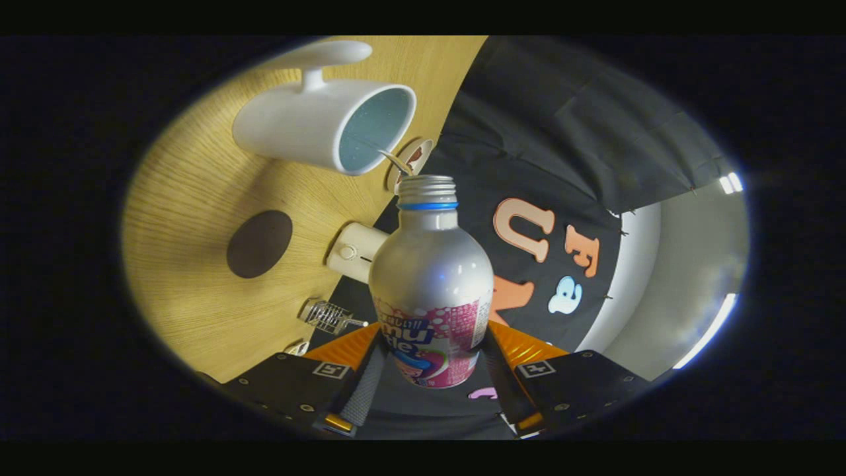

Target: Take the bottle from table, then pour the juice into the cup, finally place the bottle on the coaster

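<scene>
Gripper [429, 360] clamped on bottle [428, 277], both fingers pressing its labelled sides. Bottle mouth uncapped, just beside rim of white cup [310, 125]. Dark round coaster [259, 243] on wooden table [192, 198], apart from cup.

Tool [429, 370] rolled sideways, both fingers clamping the bottle [429, 284].

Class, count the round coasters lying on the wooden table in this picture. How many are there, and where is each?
2: a dark coaster beside the cup; a pale coaster, partly hidden, beyond the bottle neck.
</scene>
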Tool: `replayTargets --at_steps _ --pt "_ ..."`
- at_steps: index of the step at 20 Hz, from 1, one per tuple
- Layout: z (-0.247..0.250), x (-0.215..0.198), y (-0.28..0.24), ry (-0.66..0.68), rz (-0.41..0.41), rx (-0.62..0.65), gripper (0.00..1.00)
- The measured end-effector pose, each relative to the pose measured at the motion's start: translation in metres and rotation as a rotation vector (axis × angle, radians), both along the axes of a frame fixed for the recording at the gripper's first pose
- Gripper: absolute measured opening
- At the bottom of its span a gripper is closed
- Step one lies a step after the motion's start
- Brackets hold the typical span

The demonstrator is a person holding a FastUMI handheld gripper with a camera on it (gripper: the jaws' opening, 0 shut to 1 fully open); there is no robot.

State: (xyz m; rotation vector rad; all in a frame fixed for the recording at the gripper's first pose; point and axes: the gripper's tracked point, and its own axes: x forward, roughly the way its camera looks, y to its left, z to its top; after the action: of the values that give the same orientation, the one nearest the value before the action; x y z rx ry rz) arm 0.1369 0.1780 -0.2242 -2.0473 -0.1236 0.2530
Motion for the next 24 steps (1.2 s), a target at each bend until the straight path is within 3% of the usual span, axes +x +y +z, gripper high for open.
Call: replayTargets --at_steps 15,24 --pt "-0.008 -0.003 0.011 0.041 0.033 -0.048 0.77" --pt "-0.028 -0.011 0.006 0.12 -0.007 0.036 0.77"
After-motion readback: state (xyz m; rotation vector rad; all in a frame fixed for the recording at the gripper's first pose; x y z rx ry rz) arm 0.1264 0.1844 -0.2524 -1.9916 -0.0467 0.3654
